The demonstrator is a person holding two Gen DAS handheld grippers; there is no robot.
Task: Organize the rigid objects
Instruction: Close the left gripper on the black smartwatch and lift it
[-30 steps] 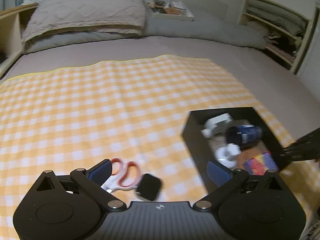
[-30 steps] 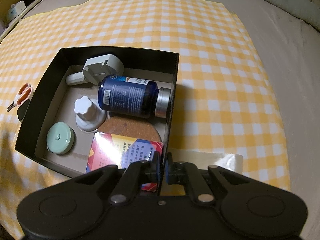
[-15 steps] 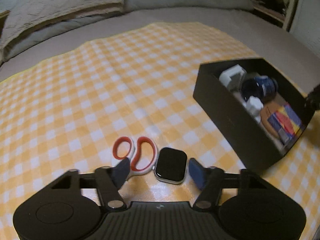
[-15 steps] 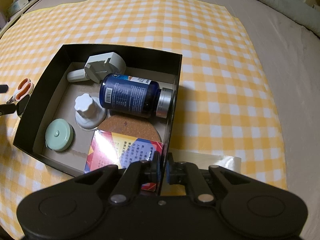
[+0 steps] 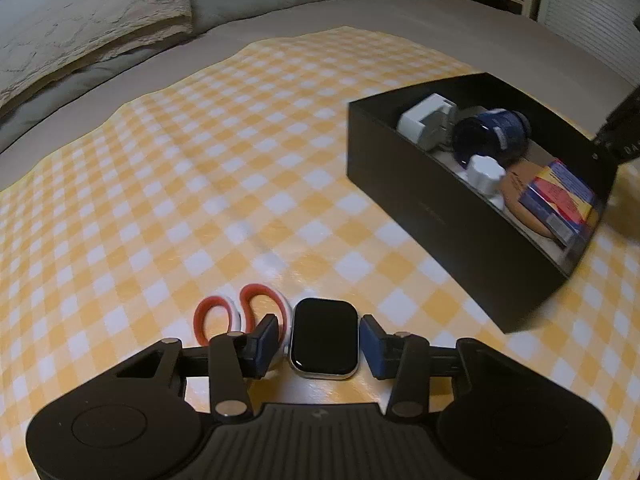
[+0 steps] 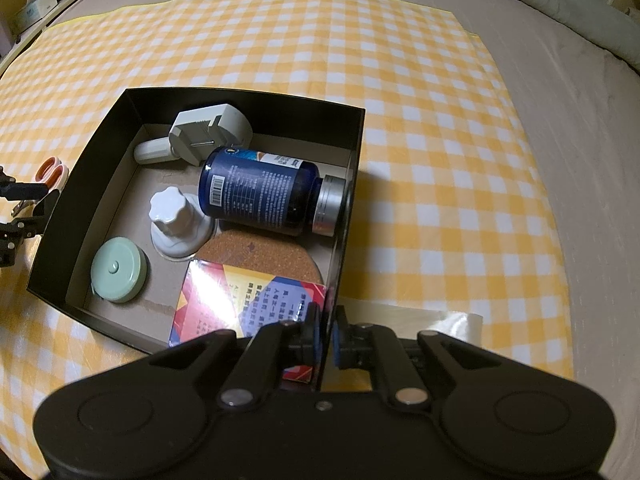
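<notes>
Your left gripper has dropped over the watch, jaws just narrowed around it — not yet pinching; your right gripper clamps the box wall.

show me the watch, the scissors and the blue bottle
watch [image 5: 323,338], left wrist view, middle of its dark screen
scissors [image 5: 256,294], left wrist view, red handle loop
blue bottle [image 6: 260,192], right wrist view, label on its side

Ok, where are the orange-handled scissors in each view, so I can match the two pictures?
Left wrist view: scissors lie low and left of centre on the checked cloth, beside the smartwatch, partly behind a left gripper finger.
Right wrist view: scissors sit at the far left edge, outside the box.
Shared landmark: the black box.
</notes>
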